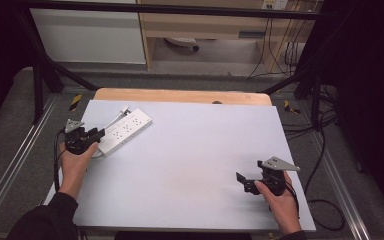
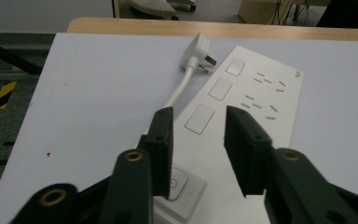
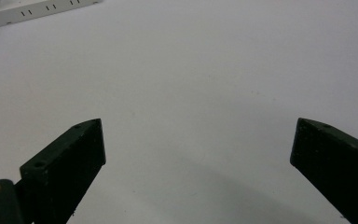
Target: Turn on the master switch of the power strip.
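A white power strip lies at an angle at the left of the white tabletop. Its own cord ends in a white plug that rests beside its far end. My left gripper hovers at the strip's near end. In the left gripper view its jaws stand apart over the strip, close above the round switch, gripping nothing. My right gripper rests low at the right front of the table. Its jaws are spread wide over bare surface, with the strip far off.
A wooden table edge runs behind the white top. Black frame bars and metal rails flank the table. Cables lie on the floor at the right. A wooden cabinet stands beyond.
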{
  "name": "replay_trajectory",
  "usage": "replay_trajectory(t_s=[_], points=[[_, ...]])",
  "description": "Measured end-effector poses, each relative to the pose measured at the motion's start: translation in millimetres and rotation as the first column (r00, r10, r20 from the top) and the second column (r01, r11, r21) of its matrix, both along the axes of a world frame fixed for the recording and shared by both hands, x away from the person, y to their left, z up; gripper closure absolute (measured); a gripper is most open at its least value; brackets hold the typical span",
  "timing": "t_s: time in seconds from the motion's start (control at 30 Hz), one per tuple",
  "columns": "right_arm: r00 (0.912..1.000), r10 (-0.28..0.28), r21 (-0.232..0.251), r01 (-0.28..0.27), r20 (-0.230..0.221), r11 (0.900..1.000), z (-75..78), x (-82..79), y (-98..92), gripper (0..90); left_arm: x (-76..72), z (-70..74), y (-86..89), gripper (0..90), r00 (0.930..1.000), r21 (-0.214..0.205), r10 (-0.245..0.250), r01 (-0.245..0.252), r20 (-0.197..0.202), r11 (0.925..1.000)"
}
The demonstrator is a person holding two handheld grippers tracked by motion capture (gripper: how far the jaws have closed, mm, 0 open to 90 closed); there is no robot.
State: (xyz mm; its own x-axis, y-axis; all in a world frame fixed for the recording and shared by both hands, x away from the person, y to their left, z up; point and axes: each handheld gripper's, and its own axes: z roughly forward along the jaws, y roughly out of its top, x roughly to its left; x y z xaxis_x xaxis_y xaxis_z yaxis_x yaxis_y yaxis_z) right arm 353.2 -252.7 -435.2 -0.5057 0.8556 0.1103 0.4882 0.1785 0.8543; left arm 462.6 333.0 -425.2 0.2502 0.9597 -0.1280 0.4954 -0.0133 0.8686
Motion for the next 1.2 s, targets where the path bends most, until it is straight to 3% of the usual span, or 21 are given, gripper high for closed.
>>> replay_trajectory(t_s=[0.13, 0.37, 0.57, 0.83, 1.07, 1.2], points=[[1.0000, -0.002, 0.003, 0.002, 0.000, 1.0000, 0.5, -1.0, -0.2, 3.6, 0.7, 0.8, -3.0, 50.8, 0.9999, -0.033, -0.013, 0.013, -0.005, 0.9994], [1.0000, -0.003, 0.001, 0.003, 0.001, 1.0000, 0.4, -0.9, -0.1, 3.6, -1.7, 5.1, -4.4, 37.6, 0.9993, -0.071, -0.029, 0.031, 0.021, 0.9970], [0.9999, -0.011, 0.003, 0.011, 0.004, 0.9999, 0.6, -1.2, -1.7, 3.6, -2.3, 5.1, -6.5, 30.5, 0.9989, -0.068, -0.046, 0.046, 0.003, 0.9966], [0.9999, -0.010, 0.000, 0.010, 0.003, 0.9999, 0.3, -0.9, -1.0, 3.4, -7.0, 9.5, -11.0, 11.8, 0.9984, -0.084, -0.054, 0.052, -0.016, 0.9951], [1.0000, -0.009, -0.002, 0.009, 0.003, 1.0000, -0.2, -0.2, -0.9, 3.3, -12.4, 13.6, -13.4, 8.2, 0.9982, -0.104, -0.058, 0.057, -0.011, 0.9930], [1.0000, -0.008, -0.001, 0.008, 0.005, 1.0000, 0.0, -0.3, -1.1, 3.2, -17.0, 14.9, -14.7, 8.3, 0.9980, -0.094, -0.061, 0.059, -0.018, 0.9938]])
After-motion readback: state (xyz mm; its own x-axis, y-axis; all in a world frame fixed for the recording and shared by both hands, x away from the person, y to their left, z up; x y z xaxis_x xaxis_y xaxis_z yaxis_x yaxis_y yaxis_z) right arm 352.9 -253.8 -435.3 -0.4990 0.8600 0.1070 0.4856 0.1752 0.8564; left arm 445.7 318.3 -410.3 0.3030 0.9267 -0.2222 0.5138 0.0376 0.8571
